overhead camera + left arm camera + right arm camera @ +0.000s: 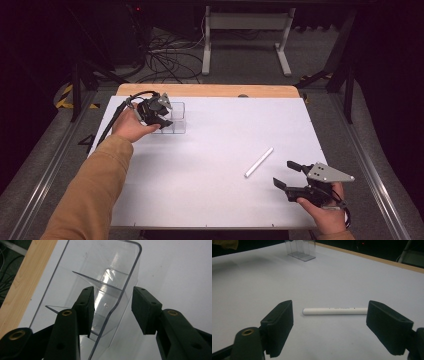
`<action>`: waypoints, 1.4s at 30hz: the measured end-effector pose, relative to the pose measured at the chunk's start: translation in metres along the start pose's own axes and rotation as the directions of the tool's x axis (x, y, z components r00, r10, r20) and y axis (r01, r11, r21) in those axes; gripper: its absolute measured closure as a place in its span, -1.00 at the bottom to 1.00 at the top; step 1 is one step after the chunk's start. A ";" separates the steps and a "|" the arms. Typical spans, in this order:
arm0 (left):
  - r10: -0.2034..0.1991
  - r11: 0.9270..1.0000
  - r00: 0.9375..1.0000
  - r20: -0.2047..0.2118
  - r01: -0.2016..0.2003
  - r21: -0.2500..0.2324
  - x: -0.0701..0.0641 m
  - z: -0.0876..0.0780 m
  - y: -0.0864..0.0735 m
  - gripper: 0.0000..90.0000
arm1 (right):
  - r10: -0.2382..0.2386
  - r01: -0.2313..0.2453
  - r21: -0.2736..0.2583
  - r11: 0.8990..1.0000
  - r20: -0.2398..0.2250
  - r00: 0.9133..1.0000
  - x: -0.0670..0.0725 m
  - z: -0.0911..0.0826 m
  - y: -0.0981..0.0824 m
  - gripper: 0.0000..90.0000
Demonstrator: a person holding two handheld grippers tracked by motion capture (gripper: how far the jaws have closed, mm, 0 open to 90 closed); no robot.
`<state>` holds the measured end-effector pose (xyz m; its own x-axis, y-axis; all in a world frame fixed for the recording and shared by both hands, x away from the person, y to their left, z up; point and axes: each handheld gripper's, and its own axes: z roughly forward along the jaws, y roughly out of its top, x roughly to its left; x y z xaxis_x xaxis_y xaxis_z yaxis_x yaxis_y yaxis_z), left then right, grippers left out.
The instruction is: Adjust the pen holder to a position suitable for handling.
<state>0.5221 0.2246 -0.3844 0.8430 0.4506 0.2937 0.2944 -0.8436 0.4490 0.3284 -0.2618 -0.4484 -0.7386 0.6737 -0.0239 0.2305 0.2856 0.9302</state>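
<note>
Left tool [113, 312] astride clear divided box [110, 272] wall

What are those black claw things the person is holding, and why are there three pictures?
They are tongs that a person squeezes by hand. One camera looks down from above; one more rides on each pair. The left tongs are open around one wall of a clear plastic box with dividers: one jaw inside, one outside, not yet pinching. The right tongs are open and empty, pointing at a white pen lying on the white table. Nothing is held yet.
</note>
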 end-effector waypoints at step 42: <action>0.216 0.975 0.958 0.190 -0.220 0.002 -0.033 -0.019 0.030 0.96 | 0.019 -0.019 0.006 1.000 -0.027 0.999 0.000 0.003 -0.002 -0.51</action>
<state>0.4942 0.1900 -0.3645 0.9566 0.1939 0.2176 0.1023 -0.9226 0.3720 0.3302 -0.2605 -0.4518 -0.7510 0.6602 0.0040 0.2484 0.2769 0.9282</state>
